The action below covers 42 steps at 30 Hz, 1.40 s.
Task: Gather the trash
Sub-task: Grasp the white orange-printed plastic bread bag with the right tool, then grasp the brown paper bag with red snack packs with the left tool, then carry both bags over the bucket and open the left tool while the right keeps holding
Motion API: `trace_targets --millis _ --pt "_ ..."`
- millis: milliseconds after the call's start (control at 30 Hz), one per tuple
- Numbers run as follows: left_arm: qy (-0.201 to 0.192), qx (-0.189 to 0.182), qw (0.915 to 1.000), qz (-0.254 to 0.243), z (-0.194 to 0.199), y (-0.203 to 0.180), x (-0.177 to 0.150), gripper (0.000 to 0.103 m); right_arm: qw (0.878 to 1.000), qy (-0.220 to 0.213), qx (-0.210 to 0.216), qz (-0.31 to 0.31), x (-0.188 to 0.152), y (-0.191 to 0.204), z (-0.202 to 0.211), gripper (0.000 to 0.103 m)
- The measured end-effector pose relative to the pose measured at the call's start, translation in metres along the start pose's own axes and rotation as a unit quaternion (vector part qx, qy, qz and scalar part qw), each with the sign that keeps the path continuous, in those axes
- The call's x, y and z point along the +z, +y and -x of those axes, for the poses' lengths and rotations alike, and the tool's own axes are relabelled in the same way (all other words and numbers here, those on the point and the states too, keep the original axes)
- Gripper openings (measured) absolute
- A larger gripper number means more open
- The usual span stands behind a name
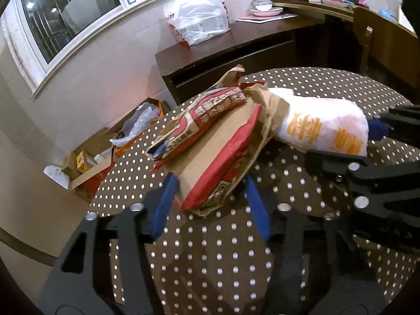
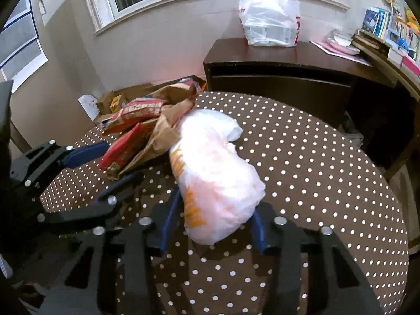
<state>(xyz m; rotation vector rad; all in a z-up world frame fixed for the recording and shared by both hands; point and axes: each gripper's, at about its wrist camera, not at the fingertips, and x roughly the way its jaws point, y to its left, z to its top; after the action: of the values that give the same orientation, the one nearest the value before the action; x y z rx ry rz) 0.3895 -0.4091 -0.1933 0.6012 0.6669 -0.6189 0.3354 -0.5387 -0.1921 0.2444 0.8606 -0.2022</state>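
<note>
You are at the picking-up step, I think. Your left gripper [image 1: 210, 199] is wide open around the near end of the brown and red paper bag [image 1: 210, 155]. Your right gripper [image 2: 214, 225] is open too, one finger on each side of the white plastic bag [image 2: 215, 173]. Both bags lie touching on the dotted table [image 2: 328, 170]. Next you should squeeze both shut. The paper bag looks crumpled and flat. The plastic bag looks puffy and soft.

Creased matt paper bag [image 1: 210, 152], thin glossy plastic bag [image 2: 218, 181], polka-dot cloth tablecloth [image 2: 328, 183].
</note>
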Motion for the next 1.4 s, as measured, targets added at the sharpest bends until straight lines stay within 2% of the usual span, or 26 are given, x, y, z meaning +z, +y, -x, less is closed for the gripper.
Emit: trace_targets --millis 33,100,233,333,433,600,700,900,1033,1233,1400 --pt "0.0 -0.006 0.9999 0.01 0.0 0.002 0.001 0.041 1.0 -0.001 0.0 0.0 -0.001 0.0 0.002 0.036" --pt "0.0 -0.017 0.9994 0.029 0.001 0.006 0.003 0.037 1.0 -0.007 0.004 -0.006 -0.003 -0.002 0.007 0.034" --pt "-0.009 -0.029 0.998 0.055 0.014 0.015 -0.003 0.032 1.0 -0.022 0.003 -0.01 -0.004 0.0 0.02 0.031" --pt "-0.018 -0.038 0.9954 0.087 0.03 0.026 -0.013 0.024 0.999 -0.033 0.007 -0.011 -0.005 0.006 0.033 0.03" --pt "-0.023 -0.061 0.99 0.125 0.049 0.041 -0.026 0.023 0.999 -0.04 0.016 -0.007 -0.008 0.017 0.047 0.03" --pt "-0.043 -0.055 0.9857 0.153 0.093 0.061 -0.056 0.023 0.998 -0.054 0.046 0.001 -0.016 0.051 0.077 0.03" --pt "-0.056 -0.048 0.9799 0.185 0.127 0.082 -0.083 0.023 0.995 -0.06 0.072 0.016 -0.023 0.085 0.095 0.03" --pt "-0.067 0.002 0.9685 0.24 0.192 0.128 -0.148 0.023 0.985 -0.069 0.143 0.06 -0.042 0.176 0.13 0.03" --pt "-0.068 0.039 0.9573 0.278 0.236 0.161 -0.201 0.023 0.976 -0.072 0.182 0.095 -0.056 0.235 0.149 0.03" --pt "-0.064 0.074 0.9416 0.322 0.277 0.194 -0.271 0.023 0.961 -0.053 0.235 0.135 -0.084 0.321 0.159 0.03" --pt "-0.05 0.101 0.9301 0.35 0.294 0.216 -0.322 0.023 0.953 -0.029 0.257 0.159 -0.106 0.375 0.152 0.03"
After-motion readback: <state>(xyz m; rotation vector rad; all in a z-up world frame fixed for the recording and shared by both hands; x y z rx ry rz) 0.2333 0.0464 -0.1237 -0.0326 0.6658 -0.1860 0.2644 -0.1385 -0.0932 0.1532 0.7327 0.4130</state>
